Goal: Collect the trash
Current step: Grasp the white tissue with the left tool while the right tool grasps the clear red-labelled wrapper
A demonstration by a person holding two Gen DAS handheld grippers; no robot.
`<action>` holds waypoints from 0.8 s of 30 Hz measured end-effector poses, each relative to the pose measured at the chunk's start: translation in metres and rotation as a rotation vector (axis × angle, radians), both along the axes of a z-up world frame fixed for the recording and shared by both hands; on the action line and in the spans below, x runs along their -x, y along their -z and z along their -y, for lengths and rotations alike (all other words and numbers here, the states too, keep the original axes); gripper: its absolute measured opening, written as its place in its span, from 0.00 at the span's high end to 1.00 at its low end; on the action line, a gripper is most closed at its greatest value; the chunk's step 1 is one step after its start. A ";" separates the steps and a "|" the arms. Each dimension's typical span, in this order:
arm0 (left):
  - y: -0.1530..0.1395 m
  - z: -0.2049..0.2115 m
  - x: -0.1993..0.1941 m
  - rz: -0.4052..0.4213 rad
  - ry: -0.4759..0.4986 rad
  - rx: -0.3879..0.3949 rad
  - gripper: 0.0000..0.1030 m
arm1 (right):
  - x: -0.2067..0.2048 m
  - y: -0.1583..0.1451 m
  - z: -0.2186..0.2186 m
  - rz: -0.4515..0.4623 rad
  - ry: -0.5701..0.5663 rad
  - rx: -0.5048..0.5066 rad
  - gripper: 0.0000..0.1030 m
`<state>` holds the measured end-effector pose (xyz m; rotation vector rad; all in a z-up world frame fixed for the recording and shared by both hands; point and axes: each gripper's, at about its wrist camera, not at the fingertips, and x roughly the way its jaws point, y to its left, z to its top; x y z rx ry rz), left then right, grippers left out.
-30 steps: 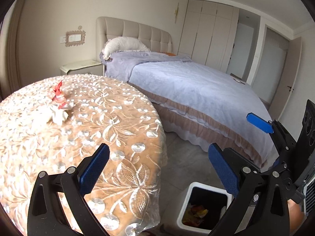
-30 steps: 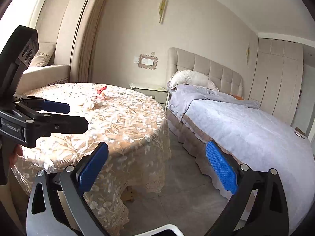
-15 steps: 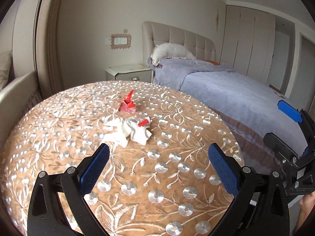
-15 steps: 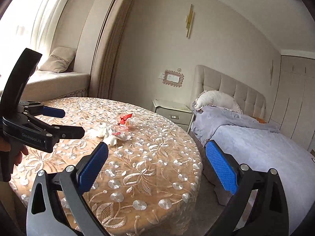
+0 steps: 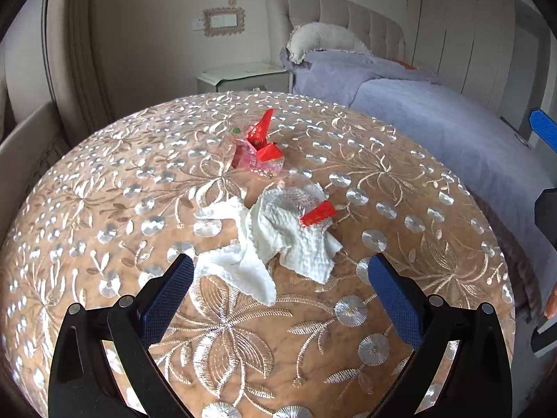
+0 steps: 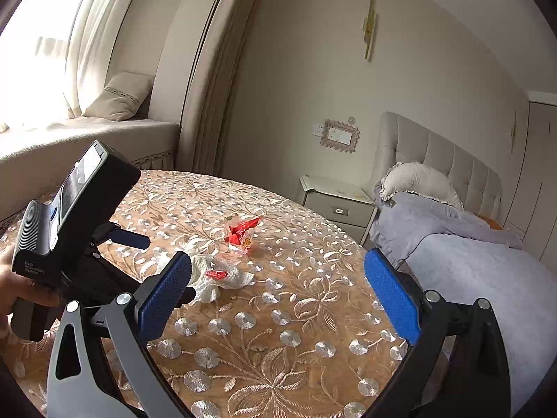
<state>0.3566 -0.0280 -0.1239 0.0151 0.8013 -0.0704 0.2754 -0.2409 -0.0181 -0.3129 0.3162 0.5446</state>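
Note:
Crumpled white tissue (image 5: 275, 240) lies in the middle of the round embroidered table (image 5: 104, 181), with a small red wrapper (image 5: 318, 213) on top of it. Behind it sits a red and clear plastic wrapper (image 5: 259, 149). My left gripper (image 5: 278, 296) hovers open just short of the tissue's near edge, nothing between its blue pads. In the right wrist view the tissue (image 6: 222, 275) and red wrapper (image 6: 242, 231) lie ahead and to the left. My right gripper (image 6: 278, 296) is open over the table, empty. The left gripper's body (image 6: 80, 230) shows at left, held by a hand.
A bed with a grey-blue cover (image 5: 435, 122) runs along the table's right side. A white nightstand (image 5: 243, 76) stands by the wall behind the table. A window seat with a cushion (image 6: 118, 97) is at the far left.
Both grippers swung from the floor bin and bed side up over the table. The left one has closed in on the tissue pile. Both stayed open.

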 end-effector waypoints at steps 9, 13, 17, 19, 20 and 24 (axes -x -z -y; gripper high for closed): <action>0.015 -0.006 -0.030 -0.057 0.004 0.026 0.05 | -0.017 0.003 -0.007 0.006 -0.020 0.013 0.04; 0.021 -0.004 -0.036 -0.107 0.031 0.036 0.19 | -0.021 0.005 -0.008 0.005 -0.023 0.016 0.04; 0.019 0.003 -0.034 -0.090 0.063 -0.057 0.68 | -0.023 0.005 -0.011 0.001 -0.030 0.026 0.04; 0.015 -0.004 -0.033 -0.094 0.067 -0.002 0.79 | -0.026 0.006 -0.015 -0.008 -0.038 0.034 0.04; 0.012 -0.008 -0.030 -0.087 0.065 0.008 0.79 | -0.028 0.007 -0.019 -0.009 -0.040 0.041 0.04; -0.012 -0.024 -0.009 -0.006 0.032 0.012 0.79 | -0.044 0.009 -0.039 -0.011 -0.066 0.085 0.04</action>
